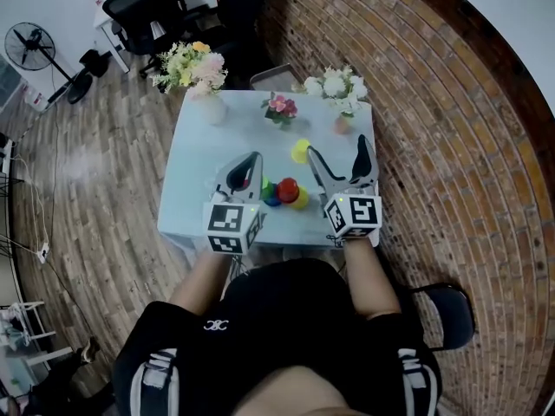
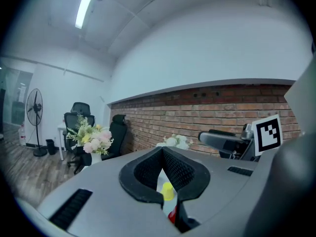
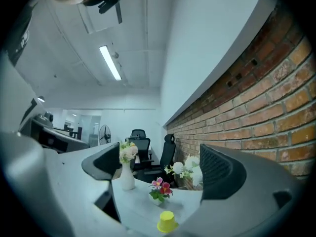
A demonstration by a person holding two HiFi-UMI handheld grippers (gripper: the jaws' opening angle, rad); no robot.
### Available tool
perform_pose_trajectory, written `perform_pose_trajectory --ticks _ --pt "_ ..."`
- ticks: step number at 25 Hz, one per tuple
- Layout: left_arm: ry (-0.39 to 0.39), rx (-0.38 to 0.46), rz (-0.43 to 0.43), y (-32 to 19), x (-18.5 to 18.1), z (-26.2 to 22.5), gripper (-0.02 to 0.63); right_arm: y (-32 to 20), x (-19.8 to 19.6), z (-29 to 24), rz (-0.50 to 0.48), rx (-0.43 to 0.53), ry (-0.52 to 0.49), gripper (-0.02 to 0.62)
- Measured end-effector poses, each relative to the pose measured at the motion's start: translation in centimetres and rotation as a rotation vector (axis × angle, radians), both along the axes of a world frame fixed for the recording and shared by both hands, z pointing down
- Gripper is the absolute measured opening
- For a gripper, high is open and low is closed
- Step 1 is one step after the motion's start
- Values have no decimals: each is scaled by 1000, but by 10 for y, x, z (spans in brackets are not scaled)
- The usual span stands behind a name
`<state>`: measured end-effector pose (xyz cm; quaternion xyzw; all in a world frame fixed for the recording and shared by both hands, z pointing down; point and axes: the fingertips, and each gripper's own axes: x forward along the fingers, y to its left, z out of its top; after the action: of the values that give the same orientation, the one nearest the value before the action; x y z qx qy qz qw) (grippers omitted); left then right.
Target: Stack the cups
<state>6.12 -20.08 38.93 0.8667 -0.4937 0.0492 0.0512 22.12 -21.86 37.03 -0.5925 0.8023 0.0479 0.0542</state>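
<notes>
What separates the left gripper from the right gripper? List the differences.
On the left gripper the jaws are together; on the right gripper they stand wide apart. The left gripper reaches beside the cluster of coloured plastic cups; the right gripper points toward the lone yellow plastic cup. Both hold nothing.

The table (image 1: 208, 159) top looks smooth and pale, with a faint sheen. The yellow cup (image 3: 167, 222) reads as smooth plastic — the red cup (image 1: 288, 189) glossier. The brick wall (image 1: 434, 102) is rough, the floor (image 1: 104, 146) wood plank. The right gripper (image 3: 159, 166) has a matt grey plastic shell; its pads (image 3: 219, 169) are black and finely ribbed.
</notes>
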Motion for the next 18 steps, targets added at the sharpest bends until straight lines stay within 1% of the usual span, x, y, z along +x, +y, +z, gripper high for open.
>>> perform_pose_trajectory --ticks 3,8,12,16,18 --pt "-13 -7 -28 -5 -2 3 2 -21 0 38 -46 -101 26 482" --pt "-45 -22 -97 -9 -10 10 3 -59 -6 122 -183 -290 120 480" --pt "-73 -32 -151 -10 -18 13 3 -81 -3 184 -214 -414 192 479" --pt "-94 -53 -215 -6 -30 19 3 -96 -3 238 -246 -537 207 472" --pt "-100 -63 -246 -5 -36 21 3 -103 -3 260 -257 -590 210 454"
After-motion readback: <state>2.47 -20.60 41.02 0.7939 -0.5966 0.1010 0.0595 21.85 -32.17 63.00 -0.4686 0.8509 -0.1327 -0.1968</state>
